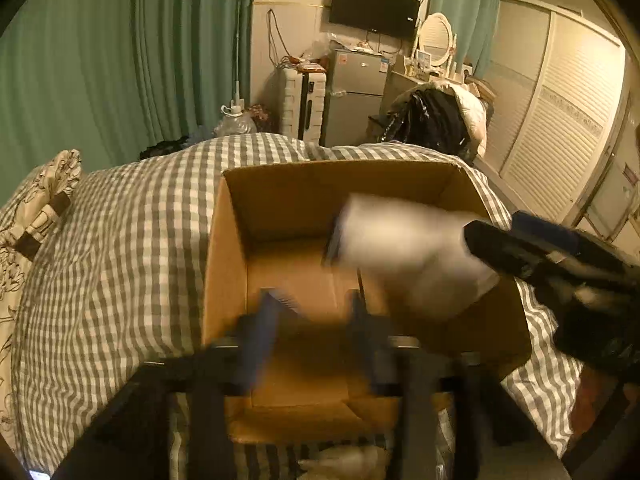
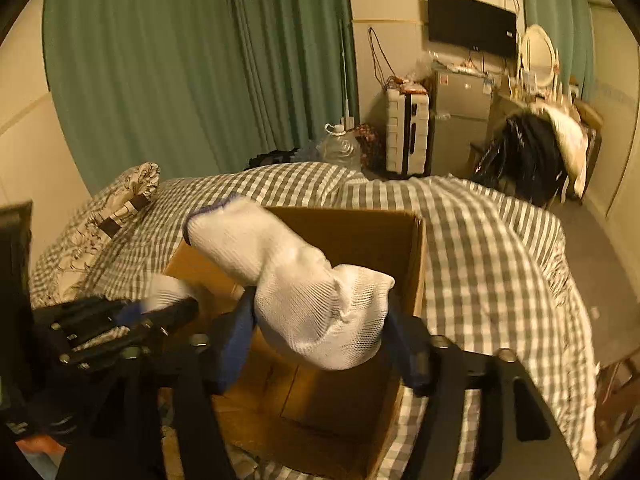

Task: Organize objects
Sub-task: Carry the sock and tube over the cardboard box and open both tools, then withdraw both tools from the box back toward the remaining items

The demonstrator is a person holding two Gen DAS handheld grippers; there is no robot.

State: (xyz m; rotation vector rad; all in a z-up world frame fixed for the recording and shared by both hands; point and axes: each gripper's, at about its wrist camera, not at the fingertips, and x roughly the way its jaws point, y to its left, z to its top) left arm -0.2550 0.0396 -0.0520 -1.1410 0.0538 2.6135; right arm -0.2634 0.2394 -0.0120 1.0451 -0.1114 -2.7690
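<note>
A: Where's the sock?

B: The white sock [image 2: 304,280] hangs in the right gripper [image 2: 320,332], pinched between its blue pads [image 2: 236,344] at the toe end, over the open cardboard box [image 2: 416,256]. Its cuff, edged in blue, sticks up toward the far left.

A: And from the other camera?

B: In the left wrist view the sock [image 1: 404,248] is a blurred white shape above the right part of the box [image 1: 224,256], with the right gripper [image 1: 480,240] coming in from the right.

A: The left gripper?

B: The left gripper [image 1: 308,308] sits low over the near edge of the box, jaws parted, nothing between them. The box stands on a grey and white checked bedspread [image 1: 132,248].

A: Any writing to read?

B: None I can make out. The wall television [image 1: 374,6] has a small mark at its lower right corner, too small to read, and the stickers on the grey fridge [image 1: 356,96] are illegible too.
</note>
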